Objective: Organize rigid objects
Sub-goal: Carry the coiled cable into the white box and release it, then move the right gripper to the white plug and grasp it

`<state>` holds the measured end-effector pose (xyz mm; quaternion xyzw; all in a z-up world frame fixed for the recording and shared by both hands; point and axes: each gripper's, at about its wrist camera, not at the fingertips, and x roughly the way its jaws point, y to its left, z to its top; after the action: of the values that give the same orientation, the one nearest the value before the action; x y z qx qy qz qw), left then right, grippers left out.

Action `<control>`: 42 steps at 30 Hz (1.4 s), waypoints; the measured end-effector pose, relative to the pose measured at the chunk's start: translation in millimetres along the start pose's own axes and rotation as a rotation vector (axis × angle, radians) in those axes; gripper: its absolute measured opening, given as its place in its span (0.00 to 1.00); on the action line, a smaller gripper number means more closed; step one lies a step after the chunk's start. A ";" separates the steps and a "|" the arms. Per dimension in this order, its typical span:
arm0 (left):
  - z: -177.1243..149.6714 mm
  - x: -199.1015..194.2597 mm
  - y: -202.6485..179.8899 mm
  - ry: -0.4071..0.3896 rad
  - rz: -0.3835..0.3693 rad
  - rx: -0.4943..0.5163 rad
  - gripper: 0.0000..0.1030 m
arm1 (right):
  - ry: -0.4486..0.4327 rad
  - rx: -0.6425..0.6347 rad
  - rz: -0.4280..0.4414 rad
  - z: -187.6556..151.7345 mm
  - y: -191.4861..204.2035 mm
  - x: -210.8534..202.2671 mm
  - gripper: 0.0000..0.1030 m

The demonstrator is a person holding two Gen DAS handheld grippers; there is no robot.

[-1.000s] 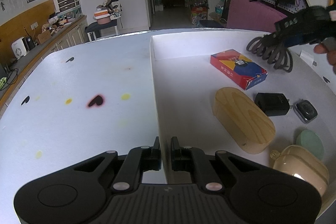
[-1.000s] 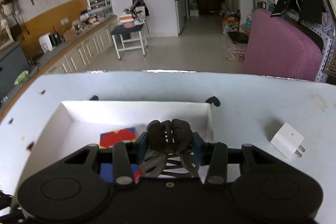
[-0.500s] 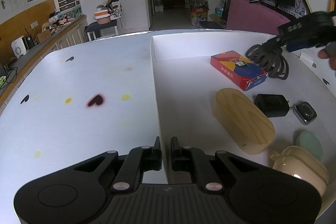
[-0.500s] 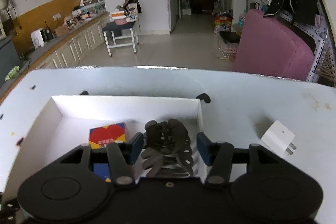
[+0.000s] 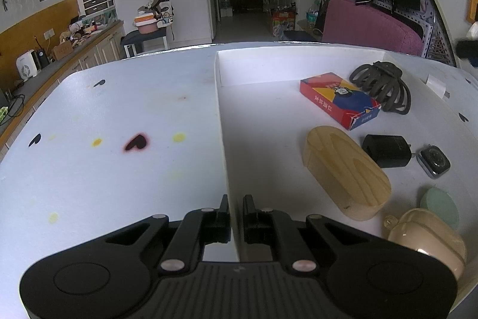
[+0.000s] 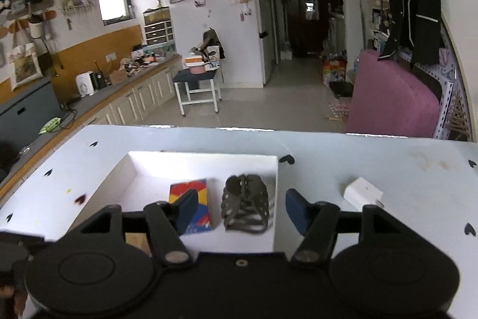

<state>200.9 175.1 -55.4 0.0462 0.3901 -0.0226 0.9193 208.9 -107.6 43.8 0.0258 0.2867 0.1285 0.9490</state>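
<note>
The hair claw [image 6: 245,203] lay inside the white tray [image 6: 275,193], tucked into the far right corner just beside the red-and-blue card box [image 6: 192,207] — and it sat free, nothing touching it. The right gripper [image 6: 240,210] hung above and behind it with its blue-padded fingers [image 6: 296,210] spread wide, the claw showing in the gap between them, well clear of either pad. That spacing read like a release: the claw parked against the tray wall where it could not slide, and the jaws wide enough to leave without snagging a tooth.

Look at the piece itself — dark grey, matte, curved prongs interlocked like ribs, resting on its side with its teeth toward the near end of the tray.

The left gripper [image 5: 236,213] had its fingers narrowed to a thin slot straddling the tray's left wall [image 5: 222,136], apparently steadying it. One white charger plug [image 6: 362,193] waited outside on the table [image 6: 388,163], probably the next candidate.
</note>
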 end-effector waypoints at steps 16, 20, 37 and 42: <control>-1.3 -0.3 0.5 -0.010 -0.010 -0.010 0.04 | 0.032 0.021 0.065 -64.3 -4.7 -66.5 0.63; -2.5 -0.9 -2.7 -0.021 0.003 0.010 0.05 | 0.042 0.022 0.080 -75.1 -1.5 -73.0 0.61; -3.2 2.9 2.6 -0.042 -0.082 -0.013 0.07 | 0.046 0.029 0.109 -78.3 -1.1 -74.8 0.60; -3.3 4.9 5.2 -0.043 -0.091 -0.024 0.07 | 0.025 0.056 0.034 -65.3 -28.4 -66.5 0.60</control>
<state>202.4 180.5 -60.9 0.0170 0.3722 -0.0607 0.9260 126.0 -153.9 21.5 0.0554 0.3016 0.1368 0.9419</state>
